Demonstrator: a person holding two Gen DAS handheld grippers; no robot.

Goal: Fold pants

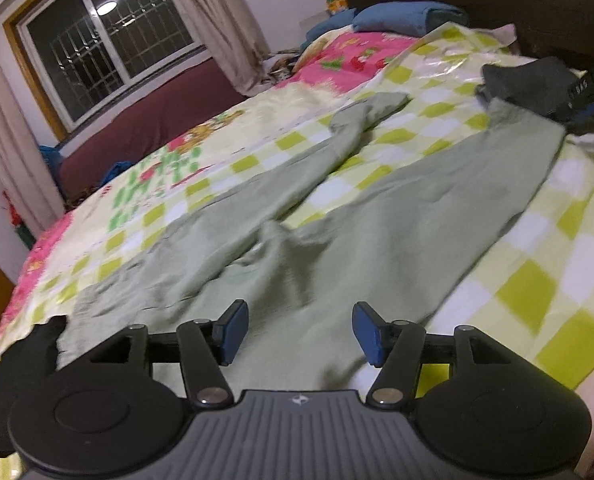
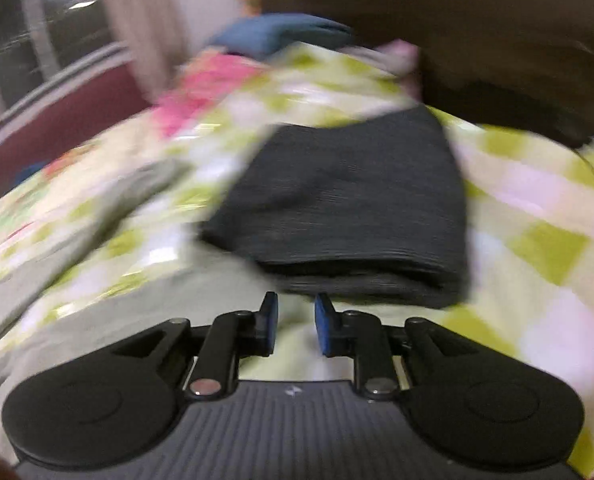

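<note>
Pale green pants [image 1: 297, 248] lie spread flat on the checkered bed cover, waist toward me, two legs running away to the back. My left gripper [image 1: 299, 330] is open and empty, its blue pads just above the waist area. In the blurred right wrist view, my right gripper [image 2: 295, 326] is partly open with nothing between its pads, over the end of a green pant leg [image 2: 201, 312], just short of a folded dark grey garment [image 2: 349, 200].
The bed cover [image 1: 537, 280] is yellow-green check with pink patches. The dark grey garment [image 1: 537, 84] and the other gripper's dark body lie at the far right. Blue pillows [image 1: 397, 18] sit at the head. A black item [image 1: 21, 380] lies at the left bed edge.
</note>
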